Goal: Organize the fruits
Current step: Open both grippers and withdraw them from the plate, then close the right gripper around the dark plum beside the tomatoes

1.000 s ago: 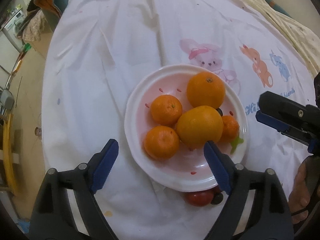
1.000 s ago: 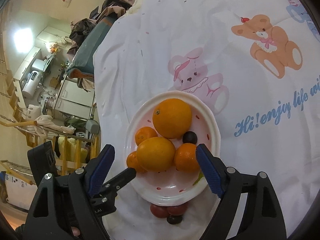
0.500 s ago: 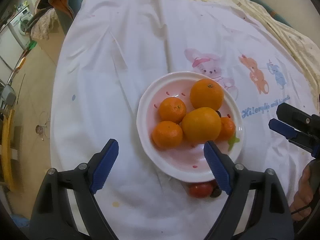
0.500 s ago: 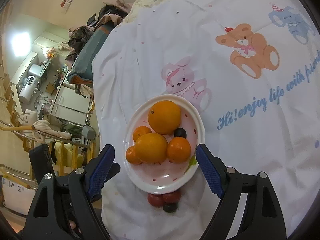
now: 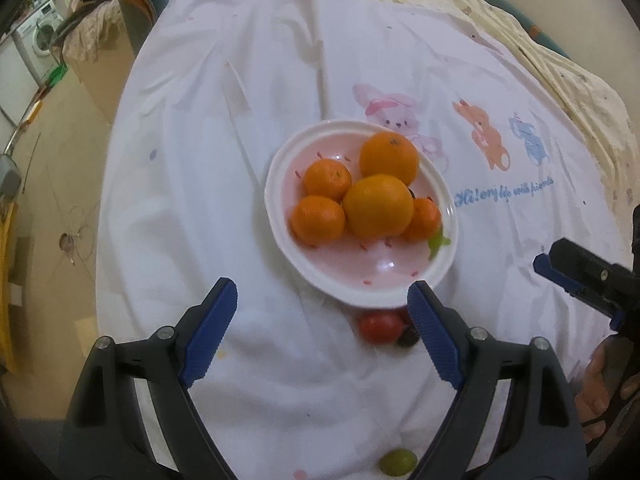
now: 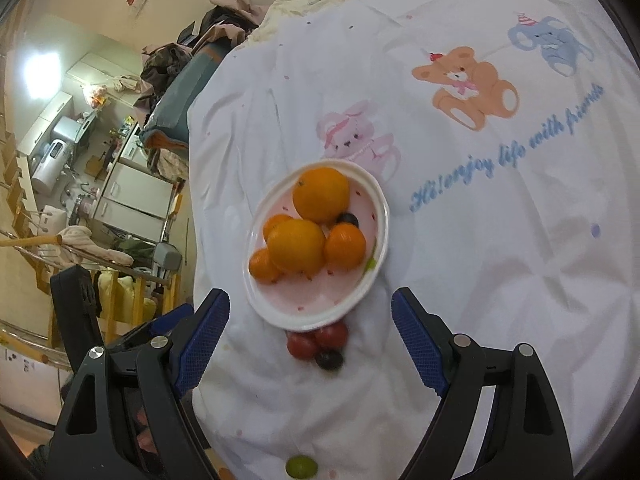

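1. Broadly, the white cloth [image 5: 248, 92] fills both views, creased and soft; it could sag under a pressing gripper.
2. At frame centre, the plate [image 5: 280, 216] holds five heaped oranges [image 5: 378, 206]; a nudge may roll them off.
3. Both the left gripper [image 5: 322, 334] and right gripper [image 6: 310, 338] gape wide, empty.
4. Below the plate rim, tomatoes [image 6: 316, 340] and a dark grape [image 6: 329, 359] touch; pinching one likely scatters the rest.
5. Bottom edge: a green grape [image 6: 302, 467], easily missed.

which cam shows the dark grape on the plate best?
Right wrist: the dark grape sits exposed between the oranges on the plate. In the left wrist view only a sliver peeks out behind the front orange.
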`<state>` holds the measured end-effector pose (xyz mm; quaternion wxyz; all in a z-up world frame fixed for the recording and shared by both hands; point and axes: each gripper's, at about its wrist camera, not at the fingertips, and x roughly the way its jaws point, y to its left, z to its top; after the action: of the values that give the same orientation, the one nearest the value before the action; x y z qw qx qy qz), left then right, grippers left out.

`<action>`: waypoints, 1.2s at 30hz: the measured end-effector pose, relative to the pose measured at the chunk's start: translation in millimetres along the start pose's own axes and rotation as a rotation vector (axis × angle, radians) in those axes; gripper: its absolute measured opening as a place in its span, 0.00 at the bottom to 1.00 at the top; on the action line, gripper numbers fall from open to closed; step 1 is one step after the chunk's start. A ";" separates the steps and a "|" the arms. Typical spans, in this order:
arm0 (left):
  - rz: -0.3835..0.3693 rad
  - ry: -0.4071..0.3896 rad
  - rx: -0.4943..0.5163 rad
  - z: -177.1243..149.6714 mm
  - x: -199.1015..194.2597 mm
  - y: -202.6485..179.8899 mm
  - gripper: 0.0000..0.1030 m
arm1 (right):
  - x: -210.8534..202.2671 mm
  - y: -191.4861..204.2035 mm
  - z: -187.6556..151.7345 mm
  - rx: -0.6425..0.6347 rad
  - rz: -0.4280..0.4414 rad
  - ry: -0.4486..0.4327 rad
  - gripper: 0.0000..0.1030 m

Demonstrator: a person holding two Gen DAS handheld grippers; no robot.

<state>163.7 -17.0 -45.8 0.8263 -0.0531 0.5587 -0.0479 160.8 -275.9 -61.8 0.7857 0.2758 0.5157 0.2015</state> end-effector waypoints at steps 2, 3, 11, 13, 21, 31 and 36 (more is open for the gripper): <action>-0.001 -0.006 0.005 -6.0 -3.8 -1.1 0.82 | -3.0 -1.1 -6.5 0.005 -0.006 0.003 0.83; -0.001 -0.008 0.007 -9.5 -5.7 -1.7 0.82 | -4.1 -1.8 -10.5 0.006 -0.012 0.007 0.83; 0.034 0.042 -0.048 -36.6 -3.9 10.2 0.82 | 6.0 0.1 -38.5 -0.072 -0.274 0.052 0.83; 0.018 0.063 -0.086 -40.3 0.0 15.9 0.82 | 13.2 0.6 -42.7 -0.077 -0.263 0.076 0.83; 0.030 0.051 -0.146 -42.2 0.1 30.7 0.82 | 42.3 6.5 -52.6 -0.124 -0.255 0.169 0.65; -0.004 0.048 -0.175 -37.2 -2.7 34.3 0.82 | 83.9 23.2 -68.8 -0.244 -0.275 0.269 0.48; -0.017 0.057 -0.183 -38.0 -2.5 35.1 0.82 | 107.2 33.9 -74.5 -0.363 -0.360 0.261 0.46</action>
<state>128.2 16.8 -62.5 0.8012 -0.1317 0.5837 -0.0049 132.5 -168.6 -138.6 0.7723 0.0064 0.6086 0.1819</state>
